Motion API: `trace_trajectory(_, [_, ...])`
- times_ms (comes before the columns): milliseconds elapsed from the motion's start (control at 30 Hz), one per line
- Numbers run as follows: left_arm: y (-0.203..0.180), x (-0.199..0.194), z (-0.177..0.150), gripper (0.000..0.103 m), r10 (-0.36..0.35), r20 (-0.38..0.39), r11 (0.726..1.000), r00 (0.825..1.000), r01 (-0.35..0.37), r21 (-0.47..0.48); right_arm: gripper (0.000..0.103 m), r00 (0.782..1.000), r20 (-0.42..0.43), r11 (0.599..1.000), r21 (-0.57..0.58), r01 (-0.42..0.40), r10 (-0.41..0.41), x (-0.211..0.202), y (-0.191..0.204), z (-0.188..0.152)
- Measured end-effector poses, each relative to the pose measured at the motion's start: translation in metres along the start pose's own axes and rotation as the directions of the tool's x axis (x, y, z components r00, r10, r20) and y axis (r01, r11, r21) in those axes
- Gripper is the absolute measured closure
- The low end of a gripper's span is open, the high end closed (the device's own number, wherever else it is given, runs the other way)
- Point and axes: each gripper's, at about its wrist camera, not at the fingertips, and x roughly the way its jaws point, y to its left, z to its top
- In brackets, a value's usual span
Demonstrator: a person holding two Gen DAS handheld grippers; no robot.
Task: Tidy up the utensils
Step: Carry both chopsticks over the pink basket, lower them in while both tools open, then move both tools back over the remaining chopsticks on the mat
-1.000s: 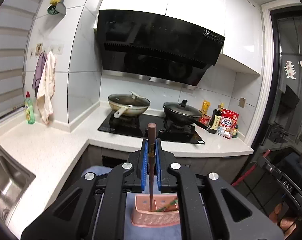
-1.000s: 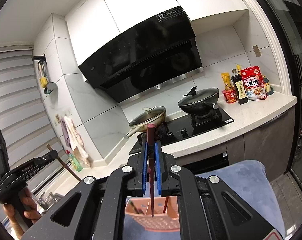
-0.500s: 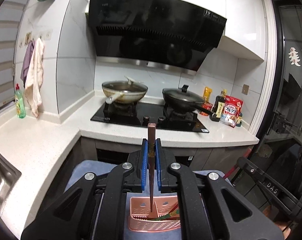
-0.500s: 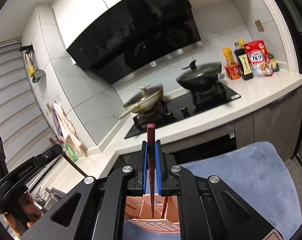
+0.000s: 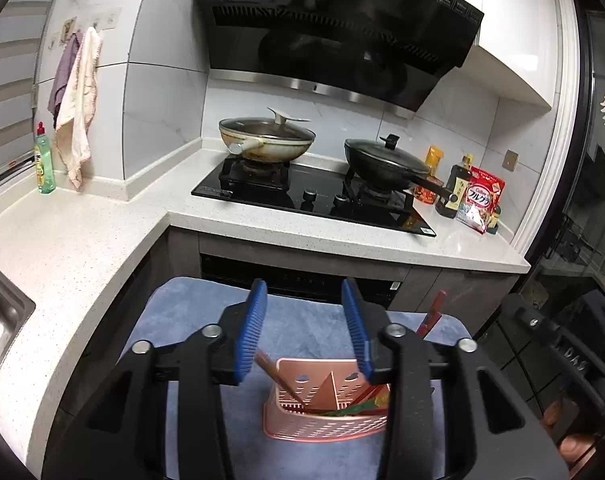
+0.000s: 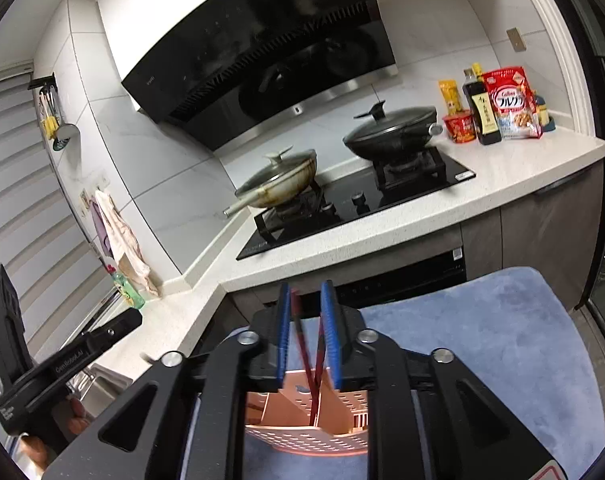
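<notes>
Looking down the left gripper [image 5: 304,332], I've got its blue fingers [image 5: 254,332] spread wide with nothing between them. Right below sits the pink utensil basket [image 5: 322,426], a perforated caddy with dividers, resting on the blue towel [image 5: 190,312]. A brown chopstick [image 5: 276,380] leans tilted inside the basket's left compartment, its top end poking up just beside the left finger but not gripped by it. There's some red and green stuff in the right compartment, can't really tell what. A dark red chopstick [image 5: 432,314] sticks up just right of the basket, behind my gripper's arm.

Over on the right gripper [image 6: 306,332], the fingers are parted a fair bit, not pinching anything. Two dark red chopsticks [image 6: 304,354] stand crossed in the gap between the fingers, their lower ends down in the basket [image 6: 302,434], roughly the middle compartment. They look loose; whether either touches a pad, I can't tell.

Beyond the basket there's the speckled desk [image 5: 82,248] with the black cooktop [image 5: 314,200], a beige pan [image 5: 266,142] and a black pan [image 5: 386,158] with lids on. From the right view, the left gripper's body [image 6: 58,368] shows off to the basket's left.
</notes>
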Motion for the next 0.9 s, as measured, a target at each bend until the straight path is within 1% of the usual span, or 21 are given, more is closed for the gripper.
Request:
trace_trajectory(33, [0.000,-0.004,0.000,0.053,0.005,0.004,1.000,1.000,-0.005,0.001,0.078,1.000,0.011,1.000,-0.010,-0.001,0.001,-0.007,0.003,0.002])
trace_trajectory(67, [0.000,-0.006,0.000,0.050,0.008,0.007,1.000,1.000,-0.008,0.000,0.075,1.000,0.017,1.000,-0.015,-0.005,0.005,-0.011,0.005,0.003])
trace_trajectory(133, [0.001,-0.015,-0.001,0.041,0.018,0.014,1.000,1.000,-0.018,-0.002,0.072,1.000,0.026,1.000,-0.021,-0.016,0.016,-0.021,0.008,0.004])
trace_trajectory(167, [0.000,-0.018,-0.002,0.040,0.020,0.017,1.000,1.000,-0.020,-0.001,0.071,0.999,0.028,0.999,-0.029,-0.021,0.022,-0.028,0.010,0.004])
trace_trajectory(333, [0.000,-0.045,-0.014,0.039,0.036,0.009,0.999,0.999,-0.036,0.013,0.067,1.000,0.012,0.997,-0.077,-0.017,0.018,-0.061,0.020,-0.007])
trace_trajectory(400, [0.001,-0.053,-0.025,0.039,0.057,-0.008,0.998,0.998,-0.057,0.024,0.066,1.000,-0.007,0.996,-0.083,-0.023,0.023,-0.076,0.019,-0.018])
trace_trajectory(467, [0.003,-0.060,-0.040,0.039,0.077,-0.037,0.997,0.996,-0.076,0.032,0.066,1.000,-0.028,0.995,-0.097,-0.011,0.008,-0.088,0.017,-0.030])
trace_trajectory(600, [0.012,-0.074,-0.080,0.039,0.087,-0.110,0.996,0.990,-0.084,0.031,0.066,0.995,-0.096,0.991,-0.130,0.013,-0.026,-0.113,0.009,-0.070])
trace_trajectory(633, [0.015,-0.077,-0.093,0.039,0.099,-0.129,0.995,0.987,-0.096,0.030,0.066,0.993,-0.111,0.990,-0.140,0.019,-0.035,-0.117,0.007,-0.080])
trace_trajectory(700, [0.018,-0.084,-0.115,0.039,0.120,-0.144,0.993,0.982,-0.116,0.033,0.066,0.988,-0.143,0.987,-0.157,0.041,-0.063,-0.128,0.003,-0.105])
trace_trajectory(800, [0.022,-0.092,-0.149,0.039,0.129,-0.191,0.992,0.973,-0.126,0.029,0.066,0.972,-0.206,0.980,-0.188,0.069,-0.108,-0.139,-0.003,-0.150])
trace_trajectory(900, [0.026,-0.096,-0.186,0.039,0.133,-0.255,0.991,0.958,-0.136,0.008,0.066,0.956,-0.250,0.972,-0.212,0.099,-0.152,-0.145,-0.009,-0.185])
